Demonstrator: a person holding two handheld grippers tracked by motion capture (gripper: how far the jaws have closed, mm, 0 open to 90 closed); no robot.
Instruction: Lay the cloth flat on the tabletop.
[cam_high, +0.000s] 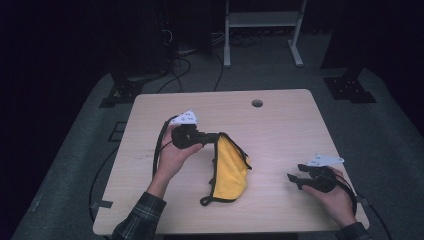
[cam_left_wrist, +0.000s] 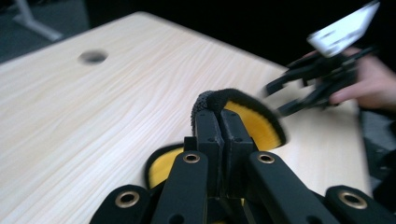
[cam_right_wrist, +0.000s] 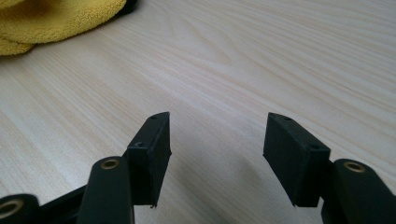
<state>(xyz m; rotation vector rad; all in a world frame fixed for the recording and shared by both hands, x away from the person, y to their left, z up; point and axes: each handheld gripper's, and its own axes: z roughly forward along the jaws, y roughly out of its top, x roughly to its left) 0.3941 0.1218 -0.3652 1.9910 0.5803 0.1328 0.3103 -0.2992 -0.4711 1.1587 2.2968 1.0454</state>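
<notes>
A yellow cloth with black edging (cam_high: 230, 170) hangs by its upper edge from my left gripper (cam_high: 216, 137), its lower part resting crumpled on the wooden table (cam_high: 280, 125). In the left gripper view the jaws are pressed together on the black hem of the cloth (cam_left_wrist: 247, 116), and my left gripper (cam_left_wrist: 219, 116) sits above the tabletop. My right gripper (cam_high: 295, 181) rests low near the table's front right, jaws apart with nothing between them. In the right gripper view my right gripper (cam_right_wrist: 217, 140) faces bare wood, with the cloth (cam_right_wrist: 56, 18) at the top left.
A round cable hole (cam_high: 257, 103) sits near the table's far edge. Beyond the table are a white frame stand (cam_high: 262, 30), black stand bases (cam_high: 350, 87) and cables on the grey floor.
</notes>
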